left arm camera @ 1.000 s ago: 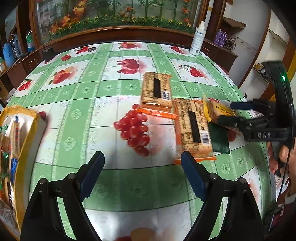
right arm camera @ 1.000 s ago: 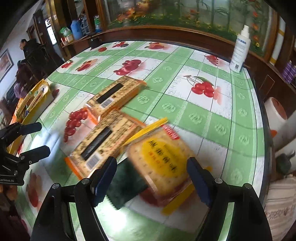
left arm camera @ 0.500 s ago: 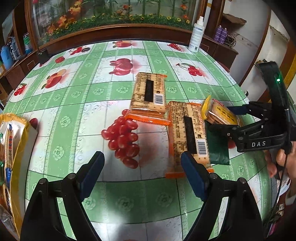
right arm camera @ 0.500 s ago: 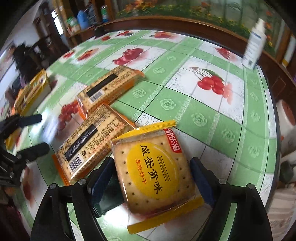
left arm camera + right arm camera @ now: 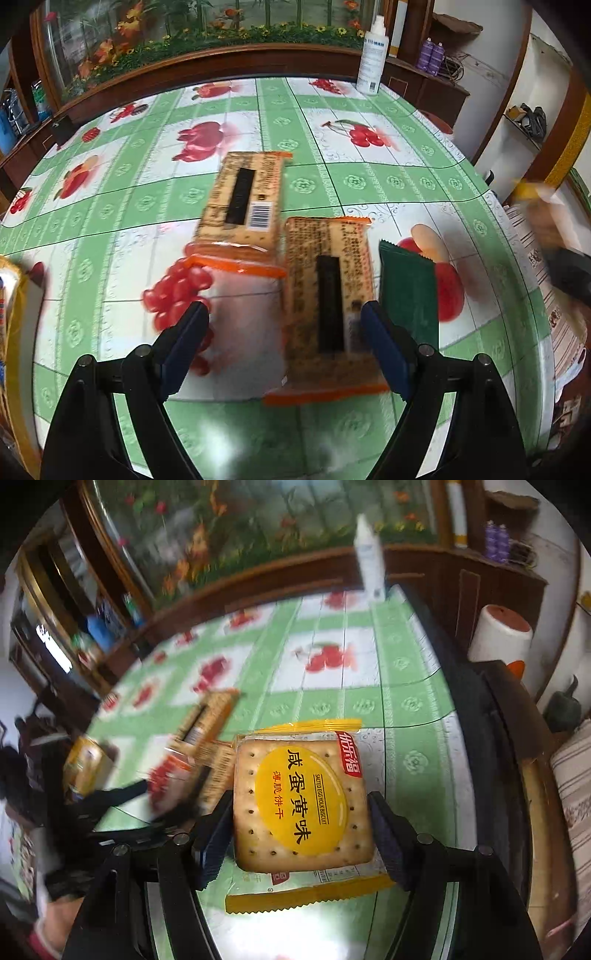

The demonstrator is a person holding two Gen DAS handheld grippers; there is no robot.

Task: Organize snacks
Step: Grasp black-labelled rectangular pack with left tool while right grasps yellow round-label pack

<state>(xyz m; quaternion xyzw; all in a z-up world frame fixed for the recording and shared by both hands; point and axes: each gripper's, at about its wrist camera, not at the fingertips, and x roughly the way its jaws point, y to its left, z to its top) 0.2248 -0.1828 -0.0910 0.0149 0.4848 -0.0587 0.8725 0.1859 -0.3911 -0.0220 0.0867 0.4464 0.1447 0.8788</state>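
My right gripper (image 5: 301, 823) is shut on a yellow salted egg yolk biscuit pack (image 5: 301, 801) and holds it lifted above the table's right edge. My left gripper (image 5: 284, 332) is open and hovers low over the near orange cracker pack (image 5: 328, 306), which lies between its fingers toward the right one. A second orange cracker pack (image 5: 245, 201) lies behind it. A dark green sachet (image 5: 408, 295) lies to the right of the near pack. The right gripper with its pack shows blurred at the far right of the left wrist view (image 5: 543, 218).
A yellow snack box (image 5: 11, 317) stands at the table's left edge; it also shows in the right wrist view (image 5: 86, 764). A white spray bottle (image 5: 373, 62) stands at the far edge. The green fruit-print tablecloth (image 5: 110, 206) covers the table.
My right gripper has closed on the yellow biscuit pack and lifted it off the table to the right. My left gripper has moved forward and right over the near cracker pack.
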